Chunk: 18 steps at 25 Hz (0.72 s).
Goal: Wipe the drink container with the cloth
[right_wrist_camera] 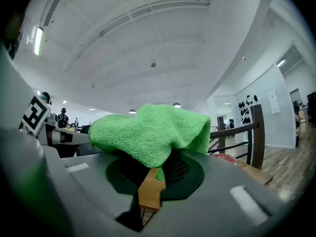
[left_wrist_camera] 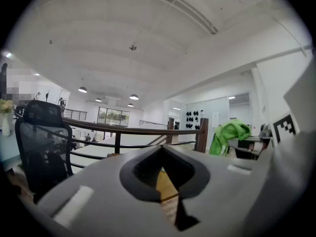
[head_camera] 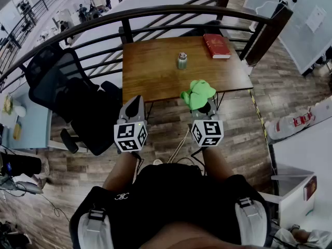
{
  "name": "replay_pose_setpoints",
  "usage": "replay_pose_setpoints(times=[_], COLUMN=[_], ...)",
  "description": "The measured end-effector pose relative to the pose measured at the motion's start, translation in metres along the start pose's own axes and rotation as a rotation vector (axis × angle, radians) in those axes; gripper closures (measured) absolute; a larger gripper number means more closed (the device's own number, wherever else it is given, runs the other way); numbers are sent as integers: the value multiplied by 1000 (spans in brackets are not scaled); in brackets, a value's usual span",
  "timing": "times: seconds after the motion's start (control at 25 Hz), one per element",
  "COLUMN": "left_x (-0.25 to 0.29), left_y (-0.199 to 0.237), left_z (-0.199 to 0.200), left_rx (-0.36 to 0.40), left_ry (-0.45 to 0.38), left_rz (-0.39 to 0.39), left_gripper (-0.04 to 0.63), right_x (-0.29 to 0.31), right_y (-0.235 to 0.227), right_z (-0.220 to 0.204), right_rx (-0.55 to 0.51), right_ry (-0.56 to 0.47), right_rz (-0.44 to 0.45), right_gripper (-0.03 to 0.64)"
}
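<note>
A small drink can (head_camera: 182, 60) stands upright near the middle of the brown wooden table (head_camera: 150, 71). My right gripper (head_camera: 203, 109) hovers over the table's near edge, shut on a bright green cloth (head_camera: 197, 93) that bunches above its jaws. The same green cloth (right_wrist_camera: 153, 132) fills the middle of the right gripper view, draped over the closed jaws of my right gripper (right_wrist_camera: 157, 174). My left gripper (head_camera: 133, 110) is held beside it, just short of the table's near left edge, shut with nothing in it. In the left gripper view the left gripper (left_wrist_camera: 165, 179) has its jaws together, and the green cloth (left_wrist_camera: 228, 135) shows off to the right.
A red book (head_camera: 216, 45) lies at the table's far right corner. A dark curved railing (head_camera: 155, 14) runs behind the table. A black office chair (head_camera: 72, 95) stands left of the table. White furniture (head_camera: 303, 160) stands on the wooden floor at the right.
</note>
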<state>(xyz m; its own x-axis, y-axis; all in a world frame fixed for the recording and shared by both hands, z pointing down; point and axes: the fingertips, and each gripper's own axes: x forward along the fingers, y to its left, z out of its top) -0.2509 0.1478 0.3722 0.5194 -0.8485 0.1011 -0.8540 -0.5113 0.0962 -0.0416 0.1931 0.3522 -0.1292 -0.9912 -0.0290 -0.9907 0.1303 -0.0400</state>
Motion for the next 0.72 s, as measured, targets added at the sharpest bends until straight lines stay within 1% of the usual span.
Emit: replay_pose_setpoints(times=[0.32,0.52,0.72], left_x=[-5,-2,0], left_y=[3,5,20], left_z=[0,0,-2], left_rx=[18,28,26], left_ry=[1,2,1], left_rz=[-7,-24,-50], left_gripper=[543,543,543], right_x=[-4,0,7], right_y=[8,8,21], right_z=[-1,-6,-8], right_rx=[16,16,12], right_ry=[-12,3,6], right_rz=[12,-12,-31], right_gripper=[566,566,566])
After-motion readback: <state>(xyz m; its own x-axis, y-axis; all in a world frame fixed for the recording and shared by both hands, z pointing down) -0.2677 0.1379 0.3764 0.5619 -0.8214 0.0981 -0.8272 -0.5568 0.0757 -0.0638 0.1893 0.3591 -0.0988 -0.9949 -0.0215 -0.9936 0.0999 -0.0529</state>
